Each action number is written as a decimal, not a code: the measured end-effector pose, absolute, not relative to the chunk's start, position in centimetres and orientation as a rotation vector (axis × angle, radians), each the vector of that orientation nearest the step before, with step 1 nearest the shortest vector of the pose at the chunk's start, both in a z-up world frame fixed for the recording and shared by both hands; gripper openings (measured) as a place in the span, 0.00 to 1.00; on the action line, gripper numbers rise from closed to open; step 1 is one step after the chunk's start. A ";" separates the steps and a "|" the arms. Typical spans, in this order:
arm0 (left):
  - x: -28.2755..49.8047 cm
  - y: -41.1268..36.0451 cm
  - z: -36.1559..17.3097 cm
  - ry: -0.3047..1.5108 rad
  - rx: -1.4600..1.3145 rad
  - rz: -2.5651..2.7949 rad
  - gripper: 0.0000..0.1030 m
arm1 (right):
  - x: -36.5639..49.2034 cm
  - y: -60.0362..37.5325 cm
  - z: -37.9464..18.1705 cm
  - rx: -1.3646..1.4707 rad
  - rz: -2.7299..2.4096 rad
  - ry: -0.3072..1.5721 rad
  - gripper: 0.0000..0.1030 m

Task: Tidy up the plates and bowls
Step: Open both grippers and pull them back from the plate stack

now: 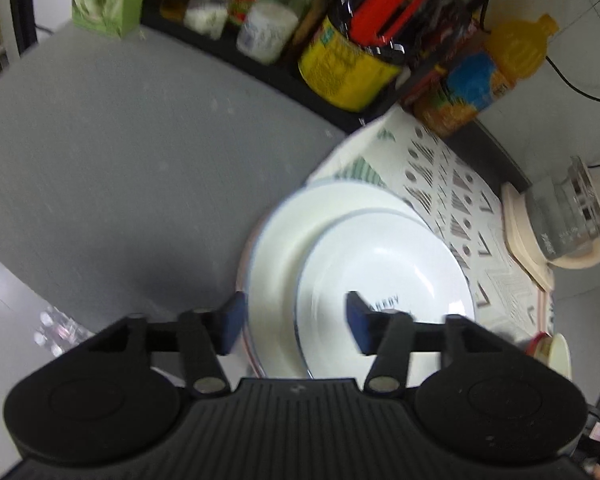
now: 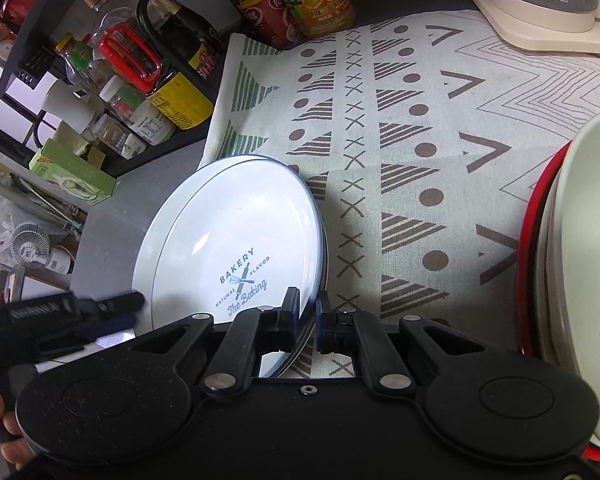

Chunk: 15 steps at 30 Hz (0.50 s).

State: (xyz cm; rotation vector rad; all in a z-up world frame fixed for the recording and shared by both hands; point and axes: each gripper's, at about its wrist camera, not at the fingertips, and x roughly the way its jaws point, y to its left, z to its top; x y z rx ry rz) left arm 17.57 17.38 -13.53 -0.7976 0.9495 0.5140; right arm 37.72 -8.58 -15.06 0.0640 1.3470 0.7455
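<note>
A: Right wrist view, lower centre. The right claw (image 2: 308, 314) is clenched on the near rim of the top plate (image 2: 235, 240), a white plate printed with a bakery motif. Why there?

B: A pinch at the rim is likely the only purchase a flat plate offers. The plate sits tilted on the plate stack (image 2: 324, 248), whose lower edges show just under its right side, so it is probably being steadied or nudged into line.

A: And the stack's place?

B: Centre-left of that frame, straddling the edge of the patterned cloth (image 2: 440, 140) and the bare grey desk (image 2: 139, 184).

A: Left wrist view, lower centre?

B: The left claw (image 1: 295, 320) is released, nothing between its blue pads (image 1: 231, 322). It hangs above the near-left part of the stack. In the right wrist view it shows as a blurred dark shape at the lower left.

A: The bowls?

B: A bowl stack (image 2: 580, 280) with a red rim stands at the right edge of the right wrist view, well apart from the plates and untouched.
</note>
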 end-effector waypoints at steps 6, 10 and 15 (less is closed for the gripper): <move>17.7 18.1 -14.5 0.957 -0.800 0.541 0.58 | 37.7 -8.4 -15.1 0.047 0.741 1.341 0.08; 17.7 18.0 -15.7 0.975 -0.808 0.551 0.57 | 37.7 -8.3 -15.3 0.041 0.743 1.343 0.09; 17.6 17.9 -16.5 0.977 -0.828 0.556 0.31 | 37.6 -8.1 -15.4 0.032 0.743 1.344 0.09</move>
